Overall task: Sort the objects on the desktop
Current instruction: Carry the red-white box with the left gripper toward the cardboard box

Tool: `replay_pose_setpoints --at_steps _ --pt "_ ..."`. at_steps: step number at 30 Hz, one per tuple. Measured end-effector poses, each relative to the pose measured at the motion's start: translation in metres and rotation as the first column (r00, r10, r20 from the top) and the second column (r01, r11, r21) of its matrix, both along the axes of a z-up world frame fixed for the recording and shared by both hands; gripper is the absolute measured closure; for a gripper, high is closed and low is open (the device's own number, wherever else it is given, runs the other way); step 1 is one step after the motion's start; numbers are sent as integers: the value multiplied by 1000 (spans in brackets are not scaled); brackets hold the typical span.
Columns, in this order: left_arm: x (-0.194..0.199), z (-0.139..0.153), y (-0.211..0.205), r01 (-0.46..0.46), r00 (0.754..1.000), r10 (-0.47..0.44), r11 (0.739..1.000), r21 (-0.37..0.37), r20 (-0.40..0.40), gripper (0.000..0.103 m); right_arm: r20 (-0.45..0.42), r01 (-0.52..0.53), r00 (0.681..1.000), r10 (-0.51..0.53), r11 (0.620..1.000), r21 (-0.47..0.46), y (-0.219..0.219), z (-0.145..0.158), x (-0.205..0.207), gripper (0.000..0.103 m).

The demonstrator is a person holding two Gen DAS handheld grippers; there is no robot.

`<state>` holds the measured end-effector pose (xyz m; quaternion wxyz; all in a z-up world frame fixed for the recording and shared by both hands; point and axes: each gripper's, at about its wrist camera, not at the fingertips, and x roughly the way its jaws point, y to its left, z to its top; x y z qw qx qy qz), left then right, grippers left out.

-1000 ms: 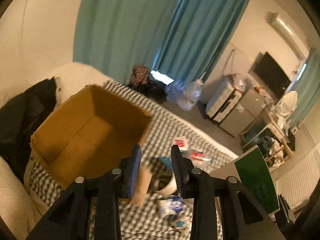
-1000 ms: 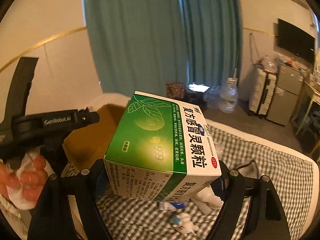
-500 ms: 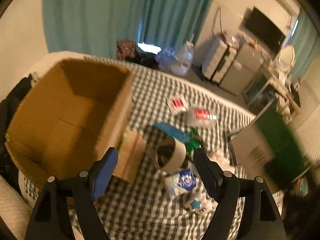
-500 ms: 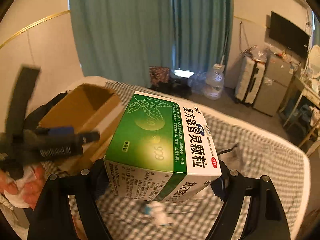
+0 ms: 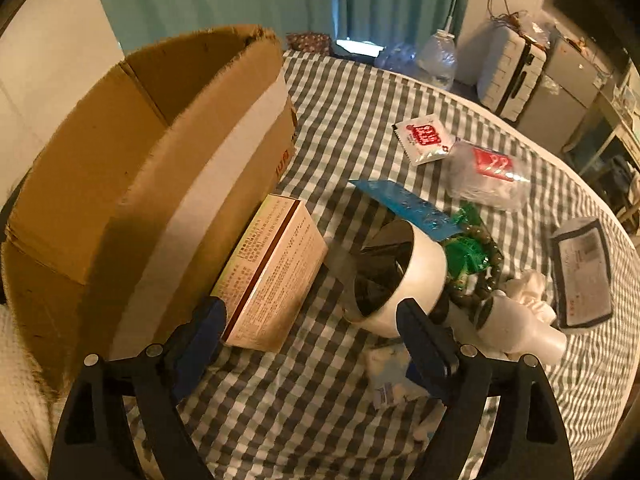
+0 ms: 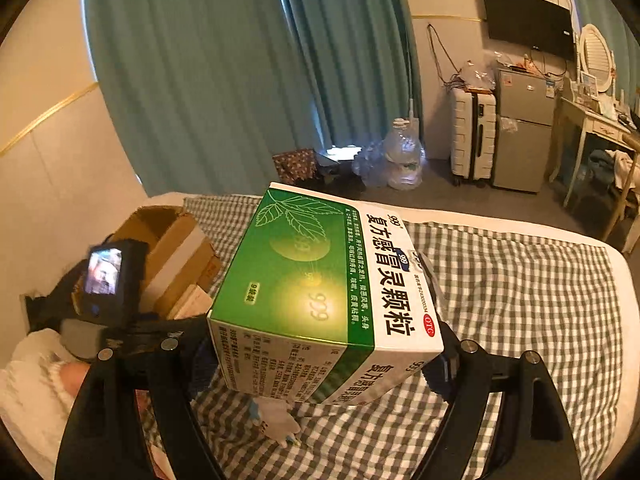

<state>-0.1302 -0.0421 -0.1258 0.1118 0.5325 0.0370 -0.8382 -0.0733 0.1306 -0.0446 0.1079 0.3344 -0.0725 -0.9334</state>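
1. The right gripper (image 6: pixel 320 364) pinches the green medicine box (image 6: pixel 320 292) between its fingers, holding it in the air above the checked bed cover (image 6: pixel 520 300). The box sits tilted and sticks well out ahead of the fingers, so the grip likely needs to stay firm while it is carried.

2. The open cardboard box (image 5: pixel 132 168) stands at the left of the bed, its mouth facing up. Judged from the task, the green box goes in there; bring it over the rim before lowering, since the near wall is tall.

3. The left gripper (image 5: pixel 312 344) hovers low with its fingers spread wide and nothing between them. It points at the tan medicine box (image 5: pixel 276 272), which leans touching the cardboard box's wall, and the white cup (image 5: pixel 396 276) lying on its side just beside it.

4. To take the tan box well, straddle its narrow sides and close squarely; the wall right behind it leaves little room for the left finger.

5. Keep the two grippers apart over the cardboard box, as both work near the same corner.

6. The red-and-white sachet (image 5: pixel 424 138) and wrapped packet (image 5: pixel 488 176) lie farther off, untouched.
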Motion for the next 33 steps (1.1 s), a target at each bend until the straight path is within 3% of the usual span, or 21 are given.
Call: replay_pose_setpoints --at_steps 3,5,8,11,14,17,18,19,20,25,28,33 --pt "-8 -7 -11 -30 1000 30 999 -42 -3 8 5 -14 1000 13 1000 9 0 -5 -1 21" --pt "-14 -8 -25 -98 995 98 993 -68 -4 8 9 -21 1000 20 1000 22 -3 -7 -2 21" --pt "-21 -17 -37 -112 993 112 994 -7 29 2 6 -27 1000 27 999 26 -6 -9 -1 21" --pt "-25 -32 -41 -118 990 119 993 -16 69 2 3 -30 1000 30 999 23 -3 -11 -3 21" --pt "-24 -50 -39 -101 983 91 993 60 157 2 9 -32 999 32 999 21 -3 -15 -4 21" --pt "-20 -53 -32 -72 983 62 996 52 175 16 16 -35 999 35 999 19 -4 -17 -6 21" --pt "-19 -52 -30 -58 984 49 997 49 172 31 21 -37 999 37 999 18 -4 -18 -6 21" --pt "-18 -51 -29 -43 985 33 998 56 171 56 27 -42 999 41 999 18 -5 -19 -7 21" --pt "-17 -50 -28 -34 984 22 997 63 180 70 30 -46 999 45 999 20 -6 -20 -8 21" --pt "-7 -48 -30 -30 983 21 999 44 184 74 42 -59 997 57 997 42 -14 -24 -9 21" --pt "6 -32 -33 -59 985 53 998 34 162 74 45 -56 998 54 997 50 -14 -25 -9 21" --pt "34 36 -45 -92 993 102 981 170 -54 74 37 -57 998 55 997 52 -19 -19 -7 21"
